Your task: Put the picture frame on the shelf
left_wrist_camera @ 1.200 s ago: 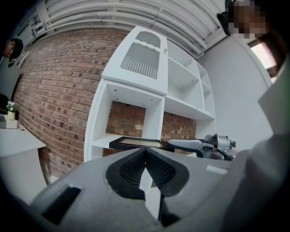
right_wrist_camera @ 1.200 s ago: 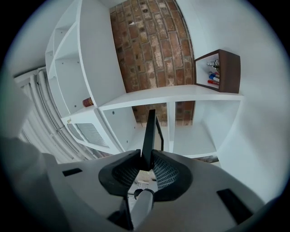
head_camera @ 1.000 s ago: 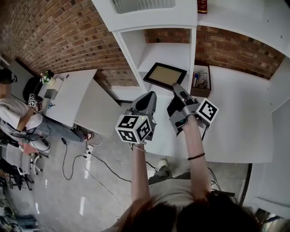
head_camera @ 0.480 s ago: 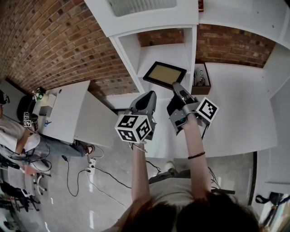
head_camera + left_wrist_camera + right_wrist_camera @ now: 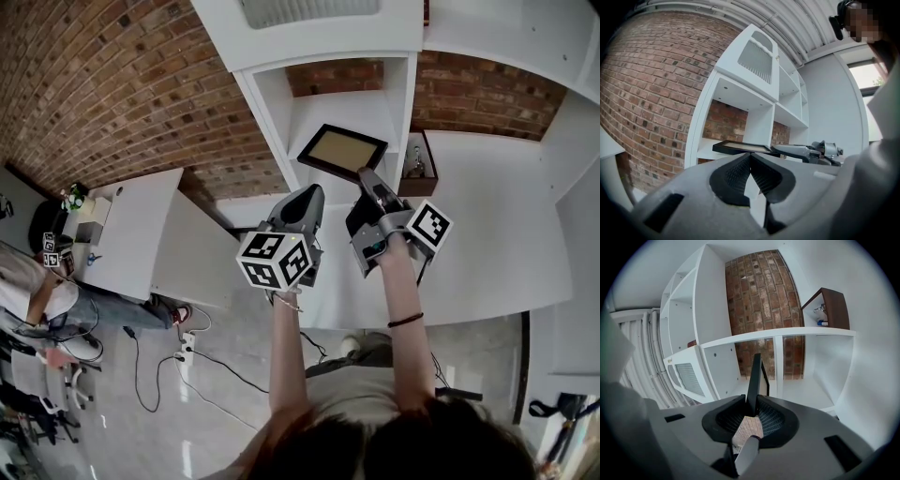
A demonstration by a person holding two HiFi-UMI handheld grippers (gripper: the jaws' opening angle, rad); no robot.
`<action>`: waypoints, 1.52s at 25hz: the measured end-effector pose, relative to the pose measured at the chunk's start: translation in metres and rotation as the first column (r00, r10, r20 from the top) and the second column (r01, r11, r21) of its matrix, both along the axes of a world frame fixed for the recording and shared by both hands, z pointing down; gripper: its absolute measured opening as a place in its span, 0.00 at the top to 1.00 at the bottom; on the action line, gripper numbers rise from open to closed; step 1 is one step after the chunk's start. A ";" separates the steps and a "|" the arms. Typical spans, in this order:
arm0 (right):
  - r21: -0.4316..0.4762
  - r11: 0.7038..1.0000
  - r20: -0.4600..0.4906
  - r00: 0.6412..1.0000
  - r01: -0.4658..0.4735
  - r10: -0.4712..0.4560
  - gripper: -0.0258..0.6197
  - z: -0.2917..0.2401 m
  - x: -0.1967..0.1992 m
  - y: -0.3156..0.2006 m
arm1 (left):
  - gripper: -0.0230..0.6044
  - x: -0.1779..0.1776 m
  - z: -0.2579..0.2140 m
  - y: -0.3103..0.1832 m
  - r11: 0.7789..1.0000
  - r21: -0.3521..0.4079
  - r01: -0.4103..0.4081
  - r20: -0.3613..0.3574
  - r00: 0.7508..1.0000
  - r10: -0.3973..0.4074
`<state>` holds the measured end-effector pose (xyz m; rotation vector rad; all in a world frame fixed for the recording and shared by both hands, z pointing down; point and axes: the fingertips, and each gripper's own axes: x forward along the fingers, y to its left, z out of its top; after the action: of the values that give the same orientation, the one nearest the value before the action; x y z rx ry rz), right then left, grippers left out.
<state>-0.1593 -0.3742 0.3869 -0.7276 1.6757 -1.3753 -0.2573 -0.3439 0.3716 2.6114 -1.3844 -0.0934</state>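
**A:** Head view: the black-rimmed tan picture frame (image 5: 342, 152) hangs level at the white shelf (image 5: 345, 105) mouth, held by the right gripper (image 5: 364, 178).

**B:** Left gripper view: left gripper (image 5: 750, 158) jaws pressed together, empty.

**A:** Right gripper view: jaws pinching the frame's edge. I'd slide it in level.

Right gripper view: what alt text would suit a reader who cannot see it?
The right tool clamps a black picture frame edge-on between its jaws, in front of a white shelf unit. A brick wall shows behind the open shelves.

Lab-like workroom, brick wall (image 5: 122, 84), white shelving (image 5: 309, 37), desk (image 5: 141, 216), floor cables (image 5: 220, 361), seated person (image 5: 37, 300)
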 end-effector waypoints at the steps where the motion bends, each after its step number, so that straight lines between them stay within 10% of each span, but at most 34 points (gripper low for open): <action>1: -0.001 1.000 -0.003 1.000 0.002 -0.002 0.84 -0.001 0.000 -0.002 | 0.95 0.000 -0.001 -0.001 1.000 0.001 0.002 -0.006 1.000 -0.002; 38: -0.096 0.995 0.007 1.000 0.022 -0.021 0.84 0.008 -0.004 -0.080 | 0.95 0.012 0.003 -0.071 0.999 -0.028 0.028 -0.008 1.000 -0.028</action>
<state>-0.1634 -0.4545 0.3950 -0.7612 1.6265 -1.4795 -0.2454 -0.4146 0.3743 2.5663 -1.4095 -0.0885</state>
